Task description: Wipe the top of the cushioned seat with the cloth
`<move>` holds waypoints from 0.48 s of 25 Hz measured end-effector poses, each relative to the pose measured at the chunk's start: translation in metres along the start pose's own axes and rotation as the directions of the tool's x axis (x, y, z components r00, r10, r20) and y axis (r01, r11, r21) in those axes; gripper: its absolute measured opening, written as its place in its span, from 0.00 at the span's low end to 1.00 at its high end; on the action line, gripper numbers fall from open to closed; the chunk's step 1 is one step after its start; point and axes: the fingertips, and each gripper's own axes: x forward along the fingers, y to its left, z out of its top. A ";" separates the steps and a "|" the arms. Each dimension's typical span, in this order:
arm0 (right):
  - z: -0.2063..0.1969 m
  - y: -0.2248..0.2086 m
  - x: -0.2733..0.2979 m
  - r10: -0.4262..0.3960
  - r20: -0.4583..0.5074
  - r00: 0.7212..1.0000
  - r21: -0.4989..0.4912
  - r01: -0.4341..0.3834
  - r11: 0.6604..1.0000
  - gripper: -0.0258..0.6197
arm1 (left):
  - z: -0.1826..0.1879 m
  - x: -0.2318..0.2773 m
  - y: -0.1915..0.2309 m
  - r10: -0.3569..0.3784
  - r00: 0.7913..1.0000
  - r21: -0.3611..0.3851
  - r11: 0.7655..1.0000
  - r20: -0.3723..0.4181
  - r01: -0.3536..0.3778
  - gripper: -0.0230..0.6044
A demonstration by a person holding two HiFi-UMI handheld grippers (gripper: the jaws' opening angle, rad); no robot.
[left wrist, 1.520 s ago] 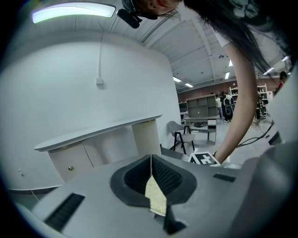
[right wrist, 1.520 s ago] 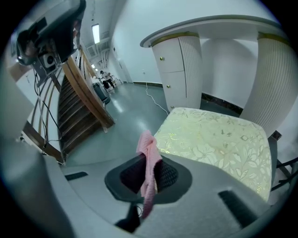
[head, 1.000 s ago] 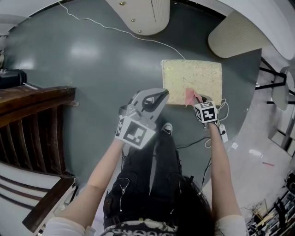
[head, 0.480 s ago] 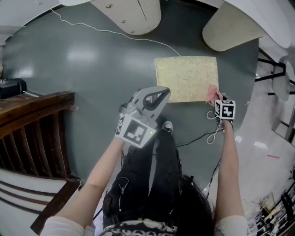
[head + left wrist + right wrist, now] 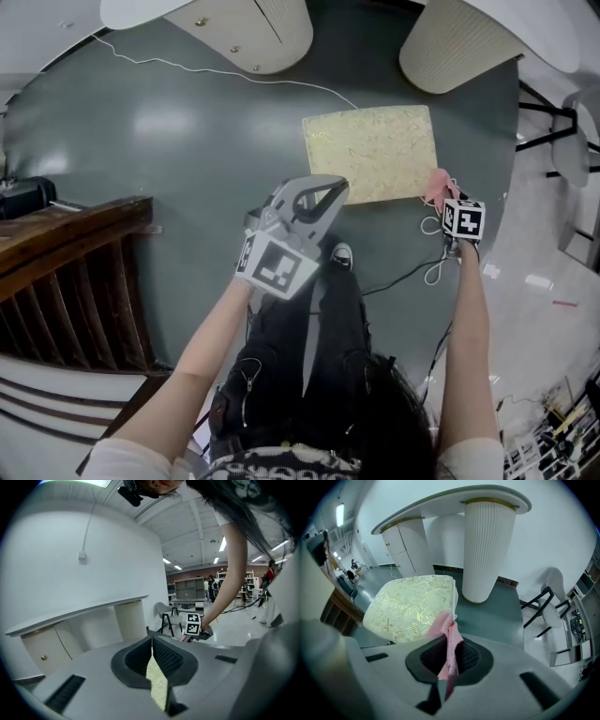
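Note:
The cushioned seat (image 5: 370, 155) is a square pale-yellow block with a gold leaf pattern, standing on the grey-green floor. My right gripper (image 5: 440, 197) is shut on a pink cloth (image 5: 436, 184) just off the seat's near right corner. In the right gripper view the cloth (image 5: 443, 625) hangs from the right gripper (image 5: 450, 649), with the seat (image 5: 412, 606) ahead to the left. My left gripper (image 5: 323, 192) hovers in front of the seat's near left corner, shut and holding nothing. In the left gripper view a strip of the seat (image 5: 157, 681) shows below the left gripper (image 5: 152, 644).
Two white ribbed table pedestals (image 5: 258, 28) (image 5: 450, 42) stand behind the seat. A dark wooden railing (image 5: 66, 272) runs along the left. A white cable (image 5: 216, 66) crosses the floor, more cables (image 5: 436, 272) lie near my right arm, and black chair legs (image 5: 553, 122) stand at the right.
My right gripper has carried the pink cloth rightward along the seat's near edge and off its right corner. The left gripper has stayed where it was.

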 end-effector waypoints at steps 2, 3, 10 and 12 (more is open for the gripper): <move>0.004 0.004 -0.006 0.012 0.026 1.000 0.018 -0.013 1.000 0.06 | 0.003 0.001 -0.001 -0.009 1.000 0.006 1.000 -0.003 0.009 0.05; 0.007 0.008 -0.012 0.020 0.042 0.999 0.022 -0.021 1.000 0.06 | 0.005 0.001 -0.002 -0.012 1.000 0.008 1.000 -0.006 0.012 0.05; 0.035 0.036 -0.070 0.098 0.168 0.981 0.016 -0.102 0.995 0.06 | 0.034 0.003 -0.010 -0.006 1.000 -0.007 1.000 -0.002 0.006 0.05; 0.043 0.043 -0.093 0.120 0.212 0.970 0.021 -0.127 0.992 0.06 | 0.047 0.002 -0.014 -0.009 1.000 -0.004 1.000 0.006 0.009 0.05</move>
